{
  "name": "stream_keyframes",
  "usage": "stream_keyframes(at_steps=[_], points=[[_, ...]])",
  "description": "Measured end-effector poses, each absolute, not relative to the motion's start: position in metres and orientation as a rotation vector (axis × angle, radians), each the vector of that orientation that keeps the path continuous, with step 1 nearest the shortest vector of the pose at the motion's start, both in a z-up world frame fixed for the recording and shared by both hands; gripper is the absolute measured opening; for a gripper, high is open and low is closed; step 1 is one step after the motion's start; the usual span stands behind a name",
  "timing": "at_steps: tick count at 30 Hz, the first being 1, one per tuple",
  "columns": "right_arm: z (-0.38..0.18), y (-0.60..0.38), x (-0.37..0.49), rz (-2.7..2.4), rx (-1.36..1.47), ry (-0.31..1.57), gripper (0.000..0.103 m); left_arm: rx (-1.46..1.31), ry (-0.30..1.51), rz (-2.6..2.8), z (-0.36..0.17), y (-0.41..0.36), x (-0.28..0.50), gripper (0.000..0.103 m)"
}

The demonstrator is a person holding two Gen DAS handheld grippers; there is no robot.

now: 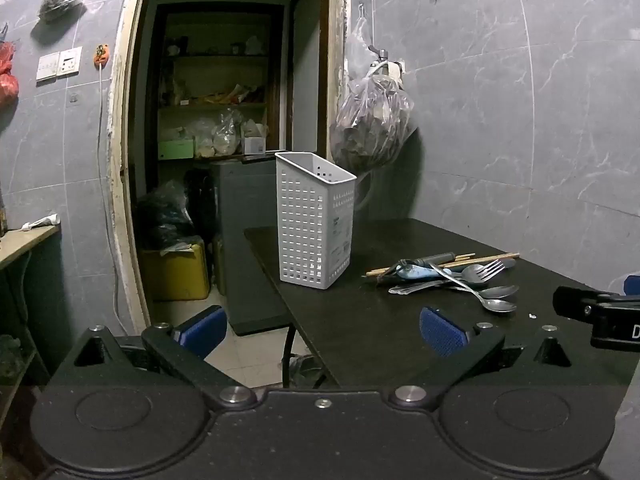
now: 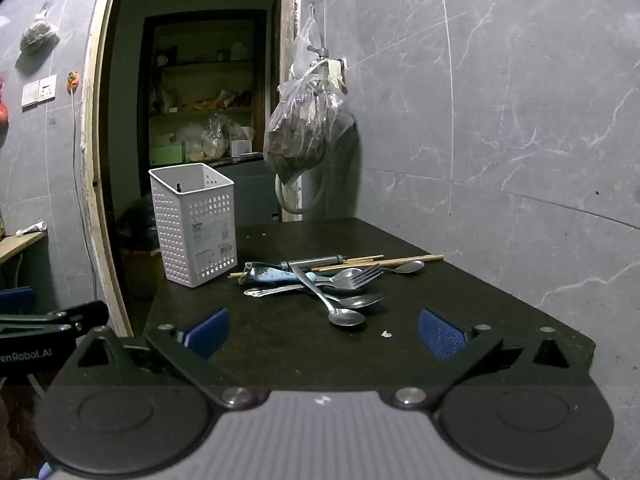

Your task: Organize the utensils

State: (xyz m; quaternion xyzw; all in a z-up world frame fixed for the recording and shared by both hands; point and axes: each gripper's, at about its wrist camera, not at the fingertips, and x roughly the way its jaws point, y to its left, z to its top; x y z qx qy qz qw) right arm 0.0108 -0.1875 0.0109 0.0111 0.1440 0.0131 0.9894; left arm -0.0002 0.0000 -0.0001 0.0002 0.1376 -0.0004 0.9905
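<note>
Standing upright near the left edge of the dark worktop [image 2: 440,292], one white perforated basket [image 2: 194,224] is seen, with one mixed pile of utensils [image 2: 320,284] lying just beside it: one fork [image 2: 360,276], at least three spoons and several wooden chopsticks [image 2: 384,261]. Both the left claw [image 1: 324,330] and the right claw [image 2: 324,332] are held wide open above the near edge, and nothing is gripped.

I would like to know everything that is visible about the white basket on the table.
The white basket is a tall, narrow, rectangular holder that looks like plastic. Its walls are perforated with rows of small square holes, and a printed label shows on one side. Its rim slopes, so the back wall is higher than the front. It stands upright near the left far edge of the dark table, in front of the doorway. No utensil rises above its rim. The pile of utensils lies beside it to the right, apparently not touching. Neither gripper touches it.
</note>
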Motion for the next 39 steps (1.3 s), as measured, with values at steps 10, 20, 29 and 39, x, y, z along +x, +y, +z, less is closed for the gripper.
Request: stream_keyframes(at_steps=[10, 20, 29, 39], points=[[0.0104, -0.1872, 0.0112, 0.025, 0.019, 0.29, 0.103, 0.0, 0.279, -0.002, -0.0001, 0.0, -0.0001, 0.102], [0.01, -0.1859, 0.013, 0.022, 0.015, 0.297, 0.103, 0.002, 0.287, -0.006, -0.0041, 0.0007, 0.0022, 0.102], [0.0088, -0.1862, 0.0164, 0.021, 0.016, 0.297, 0.103, 0.004, 0.289, -0.008, -0.0037, 0.0018, 0.0019, 0.102], [0.008, -0.1866, 0.0164, 0.017, 0.016, 0.302, 0.103, 0.005, 0.289, -0.008, -0.0042, 0.0015, 0.0021, 0.102]])
